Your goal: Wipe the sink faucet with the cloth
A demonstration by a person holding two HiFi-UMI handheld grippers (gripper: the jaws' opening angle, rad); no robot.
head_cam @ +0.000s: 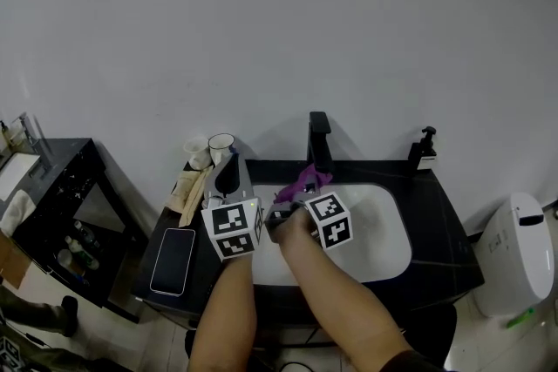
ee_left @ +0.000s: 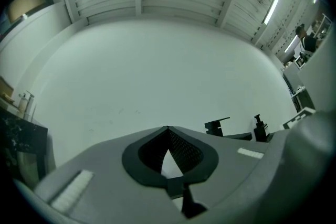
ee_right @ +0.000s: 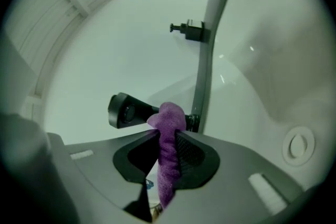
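A black faucet (head_cam: pixel 319 139) stands at the back rim of the white sink (head_cam: pixel 388 231). My right gripper (head_cam: pixel 296 194) is shut on a purple cloth (head_cam: pixel 306 180) and holds it just in front of the faucet's base. In the right gripper view the cloth (ee_right: pixel 169 118) bulges out of the right gripper (ee_right: pixel 167 136) and overlaps the faucet (ee_right: pixel 126 110); whether they touch I cannot tell. My left gripper (head_cam: pixel 228 174) is to the left over the counter, shut and empty. Seen in its own view, the left gripper (ee_left: pixel 168 134) faces the wall, with the faucet (ee_left: pixel 217 126) off to the right.
A black soap dispenser (head_cam: pixel 424 148) stands on the counter at the back right. Two cups (head_cam: pixel 209 150) and a phone (head_cam: pixel 174 260) are on the counter's left end. A black shelf (head_cam: pixel 52 205) stands further left, a white toilet (head_cam: pixel 514 253) at the right. The drain (ee_right: pixel 297 145) shows in the basin.
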